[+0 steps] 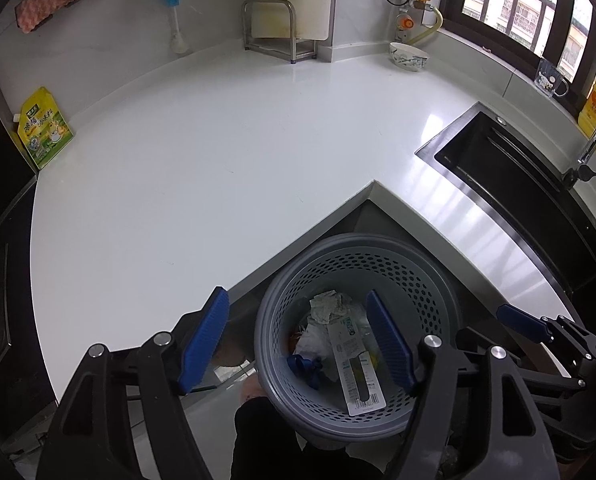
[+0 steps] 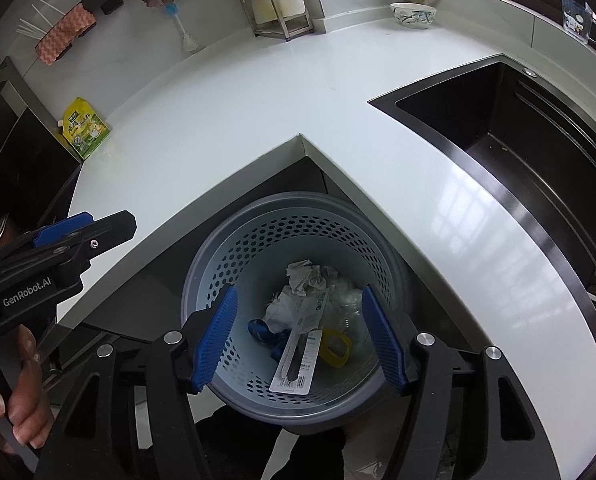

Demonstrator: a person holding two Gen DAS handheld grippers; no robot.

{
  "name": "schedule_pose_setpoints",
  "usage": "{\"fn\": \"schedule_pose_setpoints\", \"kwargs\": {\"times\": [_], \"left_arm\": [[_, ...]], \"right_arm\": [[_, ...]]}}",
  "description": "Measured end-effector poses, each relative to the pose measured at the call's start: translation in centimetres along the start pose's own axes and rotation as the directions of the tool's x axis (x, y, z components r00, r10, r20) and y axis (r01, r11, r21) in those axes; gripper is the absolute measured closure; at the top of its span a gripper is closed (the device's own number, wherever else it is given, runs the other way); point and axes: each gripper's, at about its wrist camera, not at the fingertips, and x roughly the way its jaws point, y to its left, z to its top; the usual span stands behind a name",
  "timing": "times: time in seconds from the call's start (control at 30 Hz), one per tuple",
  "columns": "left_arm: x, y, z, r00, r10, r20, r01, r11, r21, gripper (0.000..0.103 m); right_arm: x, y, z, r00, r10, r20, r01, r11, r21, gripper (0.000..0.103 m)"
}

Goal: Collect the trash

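The left gripper (image 1: 298,340) stands with its blue ribbed pads spread wide and nothing between them; it hangs over the near-left edge of the grey perforated wastebasket (image 1: 426,280), low and centre in the left wrist view. The right gripper (image 2: 300,340) is likewise parted and empty, framing the basket's mouth at the bottom centre of the right wrist view.

The trash lies inside the basket: crumpled paper (image 2: 306,276) toward the top of the heap, a long flat blister card with a barcode (image 2: 298,360) slanting across it, a blue ribbon-like scrap (image 2: 260,330) to its left, a yellow plastic ring (image 2: 336,346) to its right, and some clear film near the right wall.

By the look of it all of this is light. The paper is soft and would crush under the pads, so any bulge would serve as a hold. The card is stiff and slick, best pinched across its narrow width near one end. The film would slip and fold.

Around the basket runs the white L-shaped countertop (image 1: 218,160), which shows no loose scraps. A yellow-green pouch (image 1: 44,130) stands at the left, a patterned bowl (image 1: 409,56) at the upper right, and a dark sink (image 2: 498,120) at the right. The collecting looks nearly or wholly done.
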Motion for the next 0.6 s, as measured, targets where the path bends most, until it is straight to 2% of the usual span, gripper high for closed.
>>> {"fn": "schedule_pose_setpoints", "kwargs": {"times": [0.13, 0.33, 0.43, 0.6], "left_arm": [[-0.29, 0.13, -0.06, 1.000, -0.002, 0.004, 0.002, 1.000, 0.002, 0.029], [-0.76, 0.17, -0.06, 1.000, 0.008, 0.017, -0.008, 1.000, 0.004, 0.020], [-0.80, 0.32, -0.04, 1.000, 0.012, 0.018, -0.012, 1.000, 0.001, 0.010], [-0.69, 0.35, -0.20, 1.000, 0.025, 0.007, -0.025, 1.000, -0.002, 0.008]], "right_arm": [[-0.19, -0.05, 0.09, 1.000, -0.001, 0.005, 0.001, 1.000, 0.006, 0.040], [-0.48, -0.01, 0.19, 1.000, -0.009, 0.017, 0.009, 1.000, 0.006, 0.040], [-0.51, -0.05, 0.23, 1.000, -0.008, 0.017, 0.008, 1.000, 0.007, 0.040], [-0.48, 0.07, 0.20, 1.000, -0.006, 0.016, 0.006, 1.000, 0.006, 0.040]]}}
